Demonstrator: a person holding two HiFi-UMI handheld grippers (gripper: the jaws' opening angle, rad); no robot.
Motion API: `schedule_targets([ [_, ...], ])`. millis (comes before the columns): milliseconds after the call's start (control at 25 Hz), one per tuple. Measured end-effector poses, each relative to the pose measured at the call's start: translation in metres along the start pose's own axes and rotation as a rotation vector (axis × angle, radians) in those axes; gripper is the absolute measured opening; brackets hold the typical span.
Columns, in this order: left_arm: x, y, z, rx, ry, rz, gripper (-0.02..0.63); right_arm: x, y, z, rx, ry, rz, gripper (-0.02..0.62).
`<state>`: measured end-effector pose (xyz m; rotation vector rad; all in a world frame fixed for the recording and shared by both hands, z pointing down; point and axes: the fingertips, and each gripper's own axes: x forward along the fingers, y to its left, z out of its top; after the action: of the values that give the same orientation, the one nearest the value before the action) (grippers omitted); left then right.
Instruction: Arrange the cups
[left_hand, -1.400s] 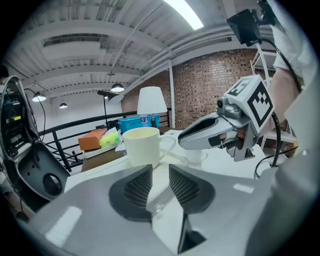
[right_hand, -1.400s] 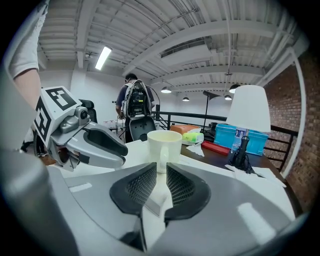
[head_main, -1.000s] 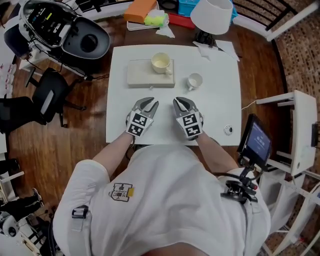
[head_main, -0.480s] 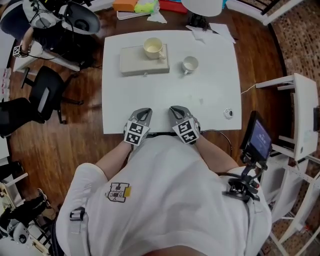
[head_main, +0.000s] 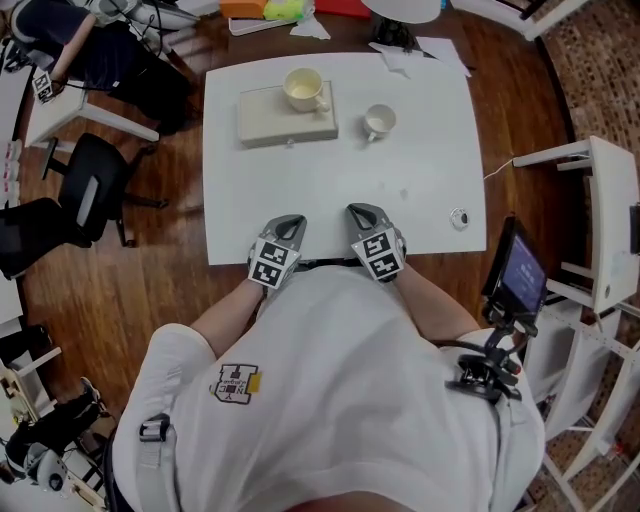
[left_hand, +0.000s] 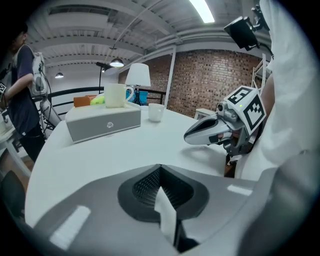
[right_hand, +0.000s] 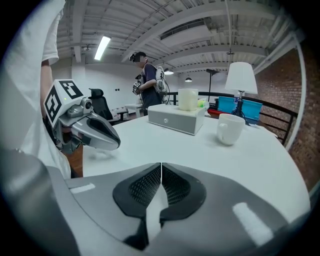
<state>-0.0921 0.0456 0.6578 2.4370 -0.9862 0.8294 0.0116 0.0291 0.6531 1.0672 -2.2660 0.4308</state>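
Head view: finds left gripper (head_main: 290, 224) and right gripper (head_main: 362, 213) side by side at the near edge of the white surface (head_main: 340, 185), with one cup (head_main: 303, 89) atop a grey box (head_main: 268, 126) well ahead of the left and a second cup (head_main: 378, 121) well ahead of the right. Left gripper view: shows jaws just closed, pressed together on nothing. Right gripper view: shows the same, jaws just closed, pressed together, empty.

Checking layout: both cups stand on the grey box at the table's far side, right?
No. Only the cream mug stands on the grey box; the small white cup stands on the table beside it, as the head view shows.
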Motion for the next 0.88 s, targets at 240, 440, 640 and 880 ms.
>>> schedule_targets([
  [240,0.0017,-0.0011,0.0013,0.017,0.018,-0.012,0.000,0.0009,0.0018,0.0047,-0.004,-0.006,-0.001,0.005],
  [440,0.0024,-0.0005,0.0016,0.019,0.013,-0.013,0.000,0.0012,-0.0005,0.0065,-0.005,-0.011,-0.007,0.005],
  [640,0.0031,0.0043,0.0056,-0.007,-0.017,-0.002,0.000,0.0027,-0.0027,0.0072,-0.004,-0.011,-0.007,0.005],
  [880,0.0046,0.0056,0.0026,-0.011,-0.019,-0.004,0.000,0.0033,-0.0046,0.0075,-0.004,-0.014,-0.012,0.003],
])
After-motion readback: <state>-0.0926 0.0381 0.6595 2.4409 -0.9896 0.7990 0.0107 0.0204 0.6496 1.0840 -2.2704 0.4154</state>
